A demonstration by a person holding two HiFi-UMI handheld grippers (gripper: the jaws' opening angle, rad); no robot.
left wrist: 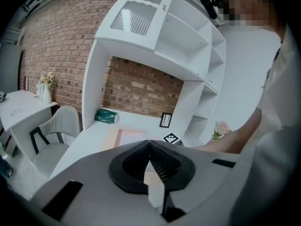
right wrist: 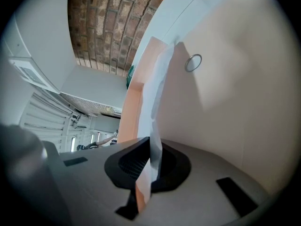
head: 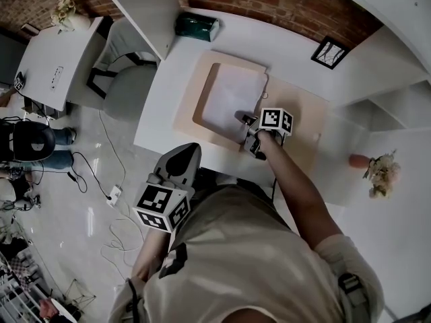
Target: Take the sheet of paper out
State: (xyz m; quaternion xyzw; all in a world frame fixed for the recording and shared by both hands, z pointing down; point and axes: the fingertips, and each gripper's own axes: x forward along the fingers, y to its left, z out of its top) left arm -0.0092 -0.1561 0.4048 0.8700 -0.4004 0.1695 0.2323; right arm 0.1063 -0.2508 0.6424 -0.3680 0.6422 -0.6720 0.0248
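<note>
My right gripper (head: pixel 244 121) has its jaws pressed together on the near edge of the sheet of paper (head: pixel 232 99). The sheet is thin, matte white and rectangular, and lies in the left half of an open peach card folder (head: pixel 296 113) on the smooth white bench (head: pixel 161 120). From the gripper the sheet spreads toward 11 o'clock.

The right gripper view shows what the head view cannot. The paper (right wrist: pixel 157 93) stands edge-on between the ribbed black pads, bowing slightly as it runs away toward 12 o'clock. A peach strip lies against it low down, and I cannot tell whether that layer is clamped too. A small metal ring (right wrist: pixel 193 62) sits on the folder's pale inner face at 1 o'clock.

My left gripper (head: pixel 187 152) hangs off the bench edge at 7 o'clock of the folder. Its own view shows the jaws (left wrist: pixel 149 145) meeting at the tips with nothing between them. It also shows white shelves (left wrist: pixel 188 46) against rough brick.
</note>
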